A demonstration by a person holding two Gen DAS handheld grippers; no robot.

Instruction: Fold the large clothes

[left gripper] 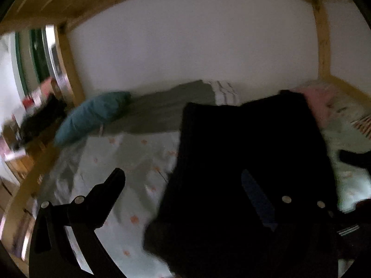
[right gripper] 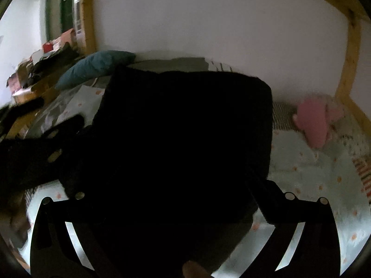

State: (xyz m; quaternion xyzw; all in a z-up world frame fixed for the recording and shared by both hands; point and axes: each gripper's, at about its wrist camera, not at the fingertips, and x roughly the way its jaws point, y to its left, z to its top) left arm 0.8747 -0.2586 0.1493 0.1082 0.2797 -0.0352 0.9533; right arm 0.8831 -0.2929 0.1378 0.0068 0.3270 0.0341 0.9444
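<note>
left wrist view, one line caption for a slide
Open left hand-held gripper over a black garment on the bed.

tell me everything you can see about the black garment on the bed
The black garment is a large, dark, soft-looking piece of fabric, so dark that no seams or details show. It lies folded in a roughly rectangular slab on the pale, orange-dotted bedsheet, its far edge reaching toward the grey blanket. The left gripper is open at its near left edge, one finger over the cloth. In the right wrist view it fills the middle, hiding that gripper's fingertips.
</note>
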